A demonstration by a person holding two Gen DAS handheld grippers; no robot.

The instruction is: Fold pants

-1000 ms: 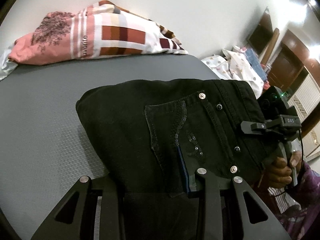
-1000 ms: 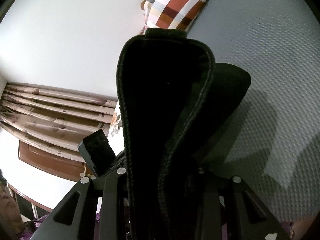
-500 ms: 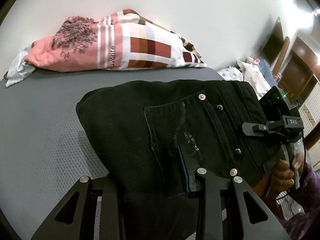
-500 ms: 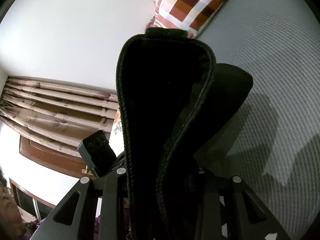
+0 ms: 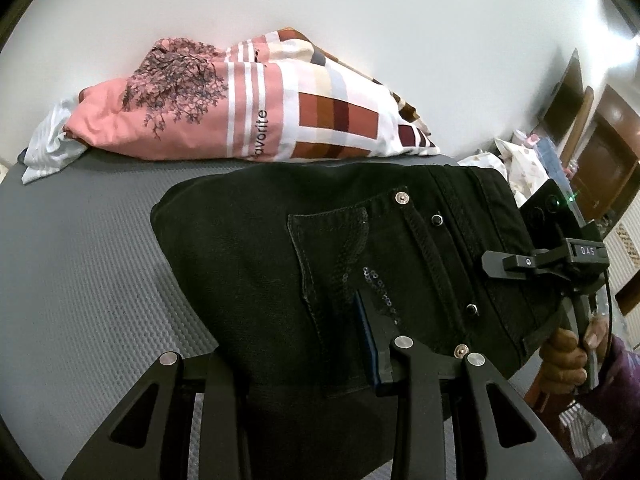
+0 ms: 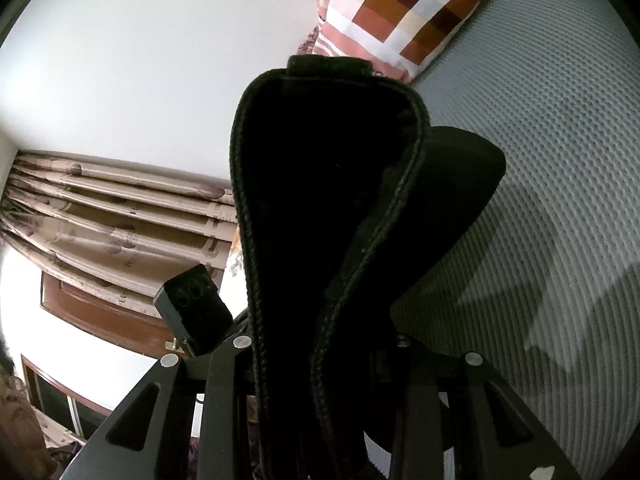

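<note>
You hold the black pants (image 5: 304,264) up over the gray mat (image 5: 80,272). Your left gripper (image 5: 316,364) has its jaws closed on the pants, with thick cloth bunched between them. The back pocket (image 5: 328,264) and small shiny studs (image 5: 401,197) face up. Your right gripper (image 5: 552,260) is on the far side of the pants from the left one, and your hand (image 5: 564,364) grips its handle. In the right view, the jaws of that gripper (image 6: 320,360) pinch the waistband (image 6: 328,216), which stands up tall. Past the pants, at the mat's far edge, lies a pink and checked pillow (image 5: 248,116).
</note>
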